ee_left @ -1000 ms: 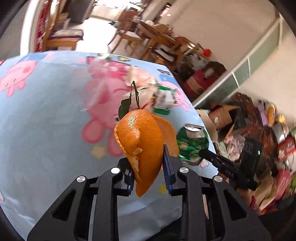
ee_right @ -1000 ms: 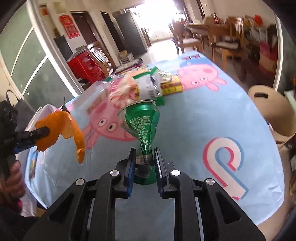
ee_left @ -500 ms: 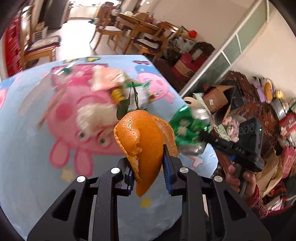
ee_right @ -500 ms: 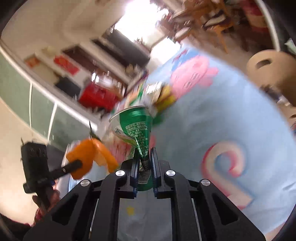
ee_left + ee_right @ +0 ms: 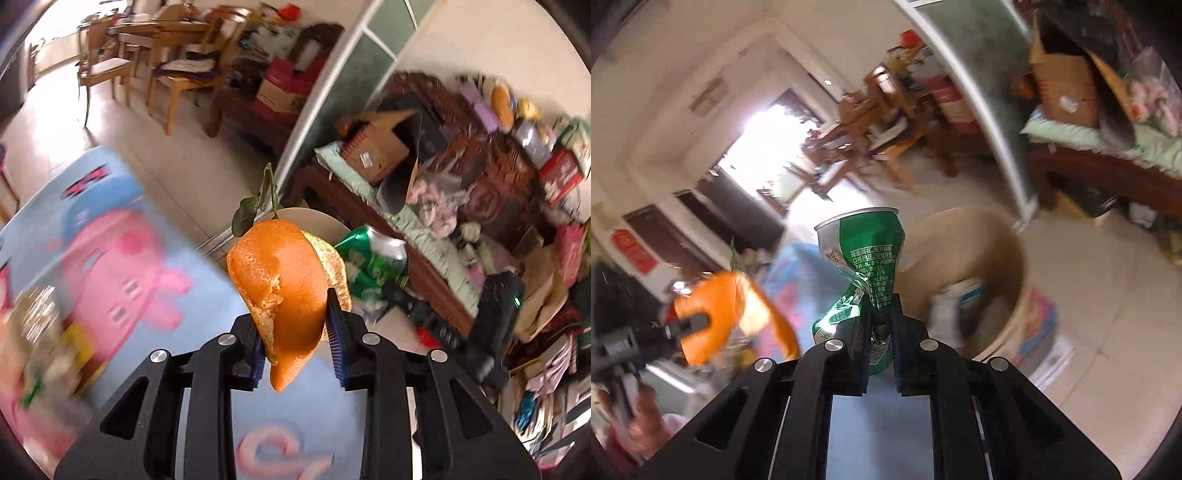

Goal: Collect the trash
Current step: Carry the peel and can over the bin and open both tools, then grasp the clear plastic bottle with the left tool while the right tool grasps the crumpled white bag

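A curled orange peel (image 5: 280,273) with a stem and leaf sits between the pads of my left gripper (image 5: 295,325), whose jaws are opening while both pads still touch it. My right gripper (image 5: 879,314) is shut on the pinched waist of a crushed green can (image 5: 868,251). Both are off the edge of the blue cartoon tablecloth (image 5: 110,266). A round beige bin (image 5: 1019,258) stands on the floor just beyond the can, with white and blue rubbish inside. From the left wrist, the can (image 5: 373,258) hangs right of the peel, and the bin's rim (image 5: 314,218) peeks out behind it.
Blurred wrappers (image 5: 37,325) lie on the cloth at the left. A wooden bench piled with a cardboard box (image 5: 376,147) and clutter runs along the right wall. Wooden chairs (image 5: 166,48) stand at the back. A hand (image 5: 639,424) holds the left gripper.
Both grippers swung off the table toward the floor bin, rolling as they went. The right jaws squeezed the can flatter. The peel stays in the left jaws.
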`<act>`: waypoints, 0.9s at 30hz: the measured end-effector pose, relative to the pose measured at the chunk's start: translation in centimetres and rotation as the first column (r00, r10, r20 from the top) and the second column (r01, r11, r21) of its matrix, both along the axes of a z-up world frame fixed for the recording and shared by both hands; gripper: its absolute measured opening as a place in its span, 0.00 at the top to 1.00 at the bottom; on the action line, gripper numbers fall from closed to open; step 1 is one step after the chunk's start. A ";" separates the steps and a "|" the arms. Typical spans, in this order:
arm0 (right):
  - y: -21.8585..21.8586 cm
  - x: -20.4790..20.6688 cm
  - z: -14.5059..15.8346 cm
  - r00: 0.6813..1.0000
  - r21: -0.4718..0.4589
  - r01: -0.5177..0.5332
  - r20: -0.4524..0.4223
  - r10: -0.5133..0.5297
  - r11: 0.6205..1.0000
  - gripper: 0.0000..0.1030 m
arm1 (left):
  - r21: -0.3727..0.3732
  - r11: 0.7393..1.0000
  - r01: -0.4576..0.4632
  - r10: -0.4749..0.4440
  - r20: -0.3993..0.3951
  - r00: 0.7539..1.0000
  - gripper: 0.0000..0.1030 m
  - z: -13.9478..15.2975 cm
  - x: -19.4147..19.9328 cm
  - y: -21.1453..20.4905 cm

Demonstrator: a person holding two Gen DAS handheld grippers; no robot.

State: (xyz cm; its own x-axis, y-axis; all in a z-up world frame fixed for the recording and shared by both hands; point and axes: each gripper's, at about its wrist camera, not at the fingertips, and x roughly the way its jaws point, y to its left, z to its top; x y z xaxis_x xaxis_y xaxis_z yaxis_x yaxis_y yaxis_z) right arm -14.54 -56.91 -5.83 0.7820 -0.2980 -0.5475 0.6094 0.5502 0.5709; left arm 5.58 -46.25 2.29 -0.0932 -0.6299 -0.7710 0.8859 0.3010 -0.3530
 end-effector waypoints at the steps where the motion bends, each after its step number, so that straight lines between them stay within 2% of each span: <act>1: -0.6 0.1 -0.6 1.000 0.001 0.009 -0.021 -0.009 1.000 0.91 | 0.019 1.000 0.007 -0.007 0.008 1.000 0.66 -0.6 -0.3 -1.5; 4: -1.6 0.5 -1.8 0.999 -0.010 0.024 -0.048 -0.025 1.000 0.84 | 0.070 0.998 0.002 -0.006 0.062 0.998 0.45 -2.3 -1.4 -5.5; 5: -1.8 0.7 -2.0 0.998 -0.018 0.029 -0.056 -0.030 0.999 0.63 | 0.077 0.997 -0.002 -0.004 0.078 0.997 0.35 -2.6 -1.5 -6.2; 6: -1.7 0.5 -2.1 0.997 -0.034 0.044 -0.059 -0.046 0.998 0.53 | 0.084 0.996 -0.012 0.003 0.098 0.995 0.33 -2.9 -1.7 -6.6; 8: -1.5 -0.1 -1.5 0.996 -0.073 0.065 -0.053 -0.069 0.995 0.53 | 0.090 0.996 -0.021 0.010 0.114 0.993 0.33 -2.7 -1.8 -7.3; 11: -1.0 -1.2 -0.6 0.996 -0.092 0.085 -0.026 -0.088 0.992 0.54 | 0.050 0.998 -0.022 0.016 0.114 0.993 0.33 -1.4 -1.5 -5.6; 13: -0.4 -1.6 -0.1 0.997 -0.084 0.083 -0.005 -0.083 0.993 0.55 | 0.020 0.999 -0.025 0.021 0.142 0.990 0.33 -0.1 -1.7 -3.3; 17: 1.8 -1.1 1.2 0.999 -0.086 0.024 0.026 -0.022 0.996 0.57 | -0.044 0.998 -0.038 0.044 0.140 0.989 0.33 1.8 -1.7 3.5; 21: 5.4 1.2 2.5 0.996 -0.097 -0.084 0.031 0.087 0.992 0.61 | -0.079 0.989 -0.128 0.138 0.128 0.982 0.33 2.7 0.0 12.3; 23: 7.7 3.3 2.5 0.987 -0.099 -0.160 0.009 0.161 0.982 0.63 | -0.095 0.974 -0.204 0.217 0.149 0.965 0.32 3.1 1.4 17.8; 27: 11.8 6.8 2.1 0.956 -0.056 -0.292 -0.017 0.292 0.955 0.63 | -0.067 0.918 -0.390 0.393 0.261 0.882 0.31 3.3 5.2 27.6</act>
